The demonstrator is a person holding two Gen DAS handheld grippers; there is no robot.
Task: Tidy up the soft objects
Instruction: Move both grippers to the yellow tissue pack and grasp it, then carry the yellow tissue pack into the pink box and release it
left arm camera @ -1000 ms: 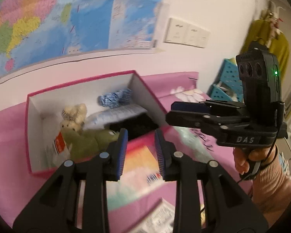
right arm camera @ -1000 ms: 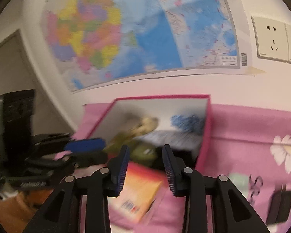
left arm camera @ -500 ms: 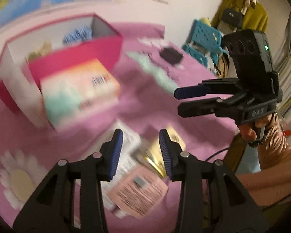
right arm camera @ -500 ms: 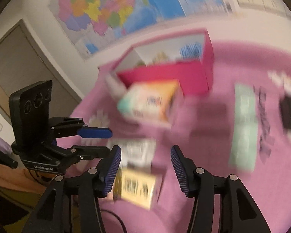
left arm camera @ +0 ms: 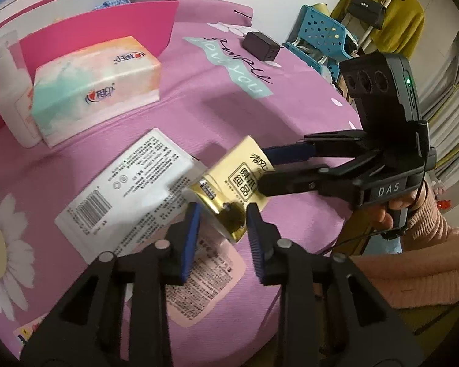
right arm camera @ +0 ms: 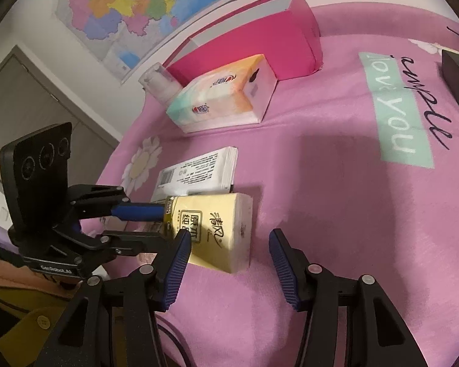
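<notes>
Box first: open pink rectangular cardboard box (left arm camera: 101,20) with white inner walls sits at the far side of the pink printed tablecloth (left arm camera: 217,104). Only a scrap of blue-and-white checked fabric (left arm camera: 110,1) shows over its rim from the left wrist view; rest of the contents hidden by the front wall. Right wrist view gives no look inside.

Directly in front of the box, touching or just beside its wall: pastel orange-and-mint soft tissue pack (left arm camera: 98,85), lying flat. A white plastic bottle (right arm camera: 160,84) lies against that pack's far-left end.

Nearer: flat white wipes packet with barcode and small print (left arm camera: 128,192), and a pale pink printed packet (left arm camera: 205,284) partly under the left gripper.

Task item in play: small yellow-gold pocket tissue pack (right arm camera: 217,231). Left gripper (left arm camera: 222,231) has its blue-padded jaws at a narrow gap either side of the pack's glossy end; whether they actually press it, cannot tell. Right gripper (right arm camera: 229,263) is spread wide, left pad right at the pack's edge, right pad well clear over bare cloth.

Off to the right: black charger block (left arm camera: 261,46) on the cloth, blue perforated plastic crate (left arm camera: 324,35) past the table edge. Wall map (right arm camera: 143,3) behind the box.
</notes>
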